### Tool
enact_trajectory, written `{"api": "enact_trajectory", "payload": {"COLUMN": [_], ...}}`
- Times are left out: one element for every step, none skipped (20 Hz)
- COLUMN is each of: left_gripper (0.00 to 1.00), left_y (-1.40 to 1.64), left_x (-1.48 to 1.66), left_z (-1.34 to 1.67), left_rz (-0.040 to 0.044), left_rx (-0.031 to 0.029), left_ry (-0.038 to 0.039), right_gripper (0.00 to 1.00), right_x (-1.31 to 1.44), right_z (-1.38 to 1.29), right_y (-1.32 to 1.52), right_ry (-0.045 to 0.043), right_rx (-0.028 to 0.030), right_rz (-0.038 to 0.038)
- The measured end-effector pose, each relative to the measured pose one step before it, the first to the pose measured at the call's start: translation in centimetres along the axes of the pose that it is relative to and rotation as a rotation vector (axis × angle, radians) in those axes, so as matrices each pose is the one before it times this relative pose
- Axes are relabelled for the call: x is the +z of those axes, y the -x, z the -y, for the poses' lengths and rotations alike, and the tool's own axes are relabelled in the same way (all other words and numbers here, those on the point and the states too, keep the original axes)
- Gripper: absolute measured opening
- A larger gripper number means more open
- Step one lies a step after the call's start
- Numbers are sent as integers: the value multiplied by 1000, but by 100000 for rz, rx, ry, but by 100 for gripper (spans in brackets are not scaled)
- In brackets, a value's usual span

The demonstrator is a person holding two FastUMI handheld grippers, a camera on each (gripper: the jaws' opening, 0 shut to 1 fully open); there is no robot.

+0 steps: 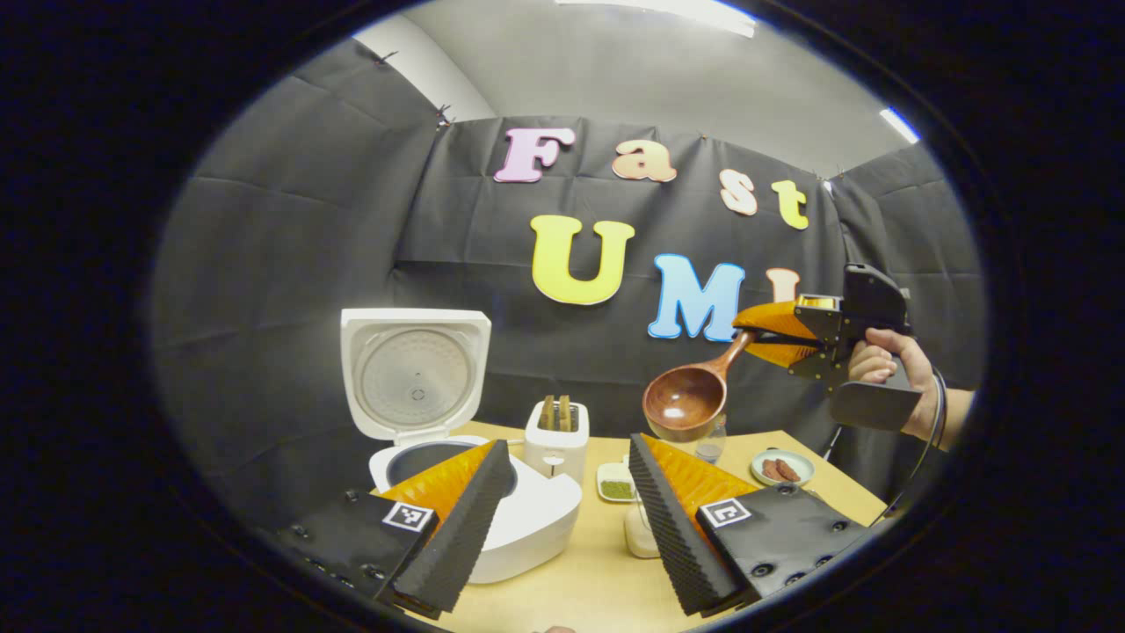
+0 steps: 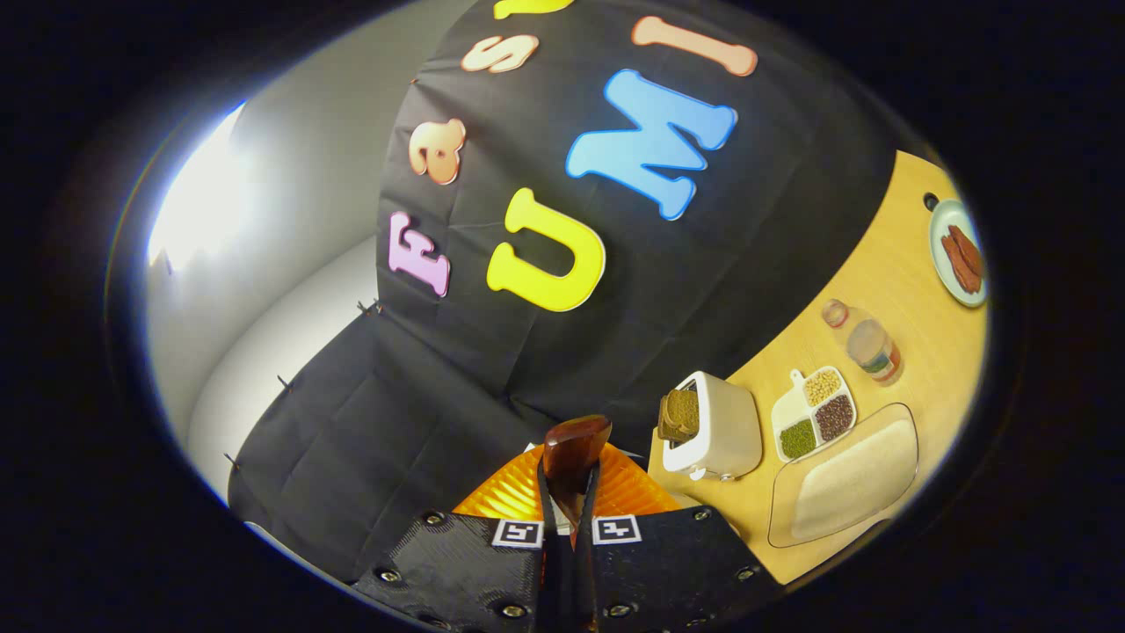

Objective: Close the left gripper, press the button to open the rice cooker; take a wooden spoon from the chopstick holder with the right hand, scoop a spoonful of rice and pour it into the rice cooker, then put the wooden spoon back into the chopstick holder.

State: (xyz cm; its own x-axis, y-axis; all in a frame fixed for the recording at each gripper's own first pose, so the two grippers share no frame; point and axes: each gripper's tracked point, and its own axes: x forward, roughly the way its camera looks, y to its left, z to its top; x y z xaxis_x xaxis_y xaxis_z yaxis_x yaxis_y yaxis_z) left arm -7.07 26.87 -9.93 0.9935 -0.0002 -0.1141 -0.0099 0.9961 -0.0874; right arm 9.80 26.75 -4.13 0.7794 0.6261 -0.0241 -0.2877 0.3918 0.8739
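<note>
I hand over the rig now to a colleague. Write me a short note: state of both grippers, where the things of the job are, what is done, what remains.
Left gripper: open, holding nothing, low over the table in front of the rice cooker.
Right gripper: shut on the wooden spoon at its handle, held in the air above the table; the bowl looks empty.
Rice cooker: lid stands open, so the button step is done. Spoon is already taken.
The clear tray of rice lies beside the toaster and the divided dish of grains.
Left: scoop rice, pour it into the cooker, return the spoon to the holder.
</note>
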Motion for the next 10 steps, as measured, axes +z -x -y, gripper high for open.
{"api": "enact_trajectory", "payload": {"left_gripper": [92,95,95,92,95,92,95,97,95,98], "left_y": [-518,-444,-440,-351,-530,-210,-318,-342,-204,-241], "left_x": [286,254,291,102,166,117,119,160,-1,5], "left_z": [769,793,759,696,877,714,789,818,663,653], "left_rz": [164,269,139,-6,-75,-45,-10,52,-235,-261], "left_rx": [-1495,-1420,-1498,-1218,-1297,-1046,-1105,-1116,-784,-513], "left_ry": [-301,-546,-680,-760,-950,-580,-452,-304,-117,-137], "right_gripper": [6,6,6,6,6,6,6,6,6,6], "right_x": [719,796,901,982,939,999,962,958,917,1012], "right_z": [737,586,514,616,611,569,426,558,707,814], "right_y": [1026,1071,1018,1014,1047,1126,958,861,602,682], "right_ry": [-1349,-1010,-467,-79,492,835,934,1185,1342,1626], "right_rx": [-1173,-892,-703,-1235,-1244,-1323,-1325,-1303,-1770,-1558], "right_rz": [1941,2026,2022,2005,1925,1944,1891,1590,1681,1812]}}
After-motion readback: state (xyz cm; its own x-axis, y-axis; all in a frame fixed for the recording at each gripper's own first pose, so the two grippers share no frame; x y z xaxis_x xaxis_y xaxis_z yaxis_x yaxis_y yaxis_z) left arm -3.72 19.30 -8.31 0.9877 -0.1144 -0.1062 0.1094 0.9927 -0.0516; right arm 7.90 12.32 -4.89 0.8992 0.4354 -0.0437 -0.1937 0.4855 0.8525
